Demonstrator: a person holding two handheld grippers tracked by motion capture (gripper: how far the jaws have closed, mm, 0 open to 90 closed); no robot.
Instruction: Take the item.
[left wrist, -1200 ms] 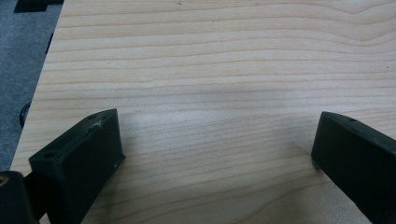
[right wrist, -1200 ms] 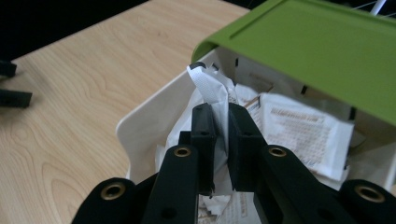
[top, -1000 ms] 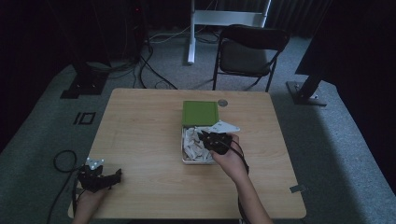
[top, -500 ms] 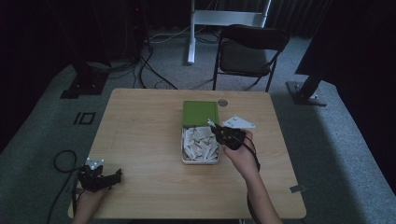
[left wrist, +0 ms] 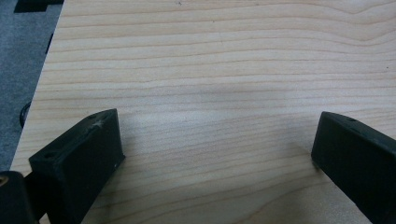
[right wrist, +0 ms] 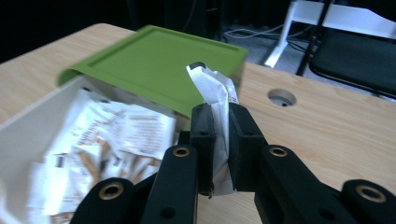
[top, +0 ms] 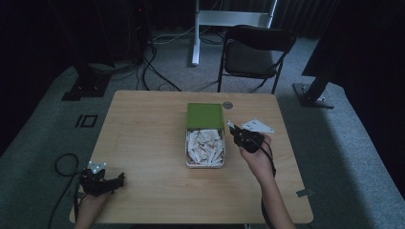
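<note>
The right gripper (right wrist: 219,154) has its two black jaws pressed together on a white paper packet (right wrist: 218,100), which stands up between them and sticks out above their tips, a little crumpled at the top. Just beyond the jaw tips, and to their left in the right gripper view, is the green lid (right wrist: 159,65) of an open box, and under the lid on the left side of the jaws lies the pale tray (right wrist: 32,116) of the box, filled with many more white packets (right wrist: 121,135) that have brown print on them. To the right of the jaw tips, a bit farther away on the wooden table (right wrist: 327,126), there is a round hole (right wrist: 282,97) in the table top. In the high view the right gripper (top: 235,131) is held just beside the right edge of the box (top: 205,138), above the table, and a white flat piece (top: 258,126) is seen close behind the hand (top: 255,155); I cannot tell what this piece is. The left gripper (top: 102,181) is well apart from the box, near the front left corner of the table. In the left gripper view its jaws stand wide apart, with bare wood grain (left wrist: 210,107) between them and in front of them, and they hold nothing.
</note>
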